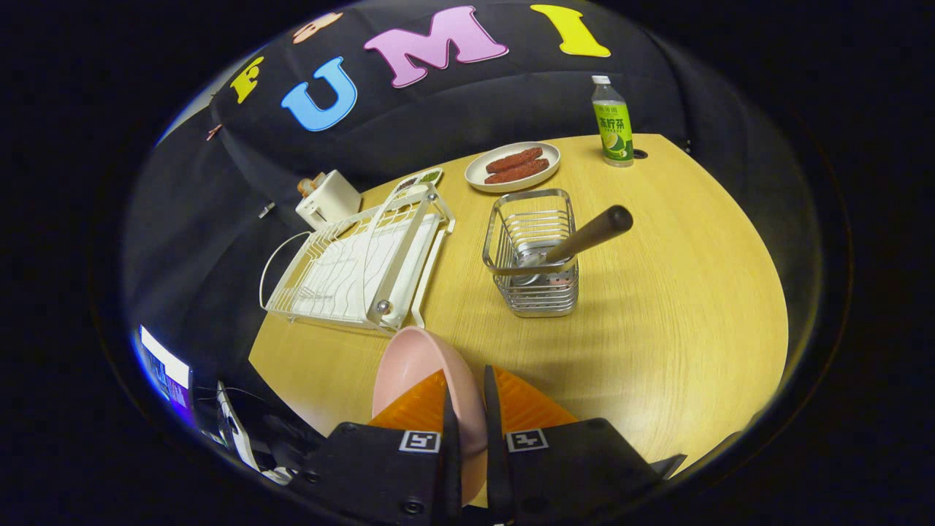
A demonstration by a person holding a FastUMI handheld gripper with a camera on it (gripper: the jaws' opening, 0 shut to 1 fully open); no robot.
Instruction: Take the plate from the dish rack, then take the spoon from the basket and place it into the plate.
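My claw point(467, 416) is closed on the round pink plate point(420, 372): both fingers press its rim, one on each face, and it stands on edge between them, rising just ahead of the tips. It is out of the white wire dish rack point(358, 270), which sits beyond the plate, slightly to my left, on the pale wooden table point(657, 307). Beyond my fingers and a little right stands the square metal wire basket point(533, 256), with the dark wooden-handled spoon point(584, 235) leaning out of it toward the right. Farther back lies a cream oval dish with reddish sausages point(513, 166), a green-labelled bottle point(612, 123) beside it, and a white toaster point(327, 199) behind the rack.
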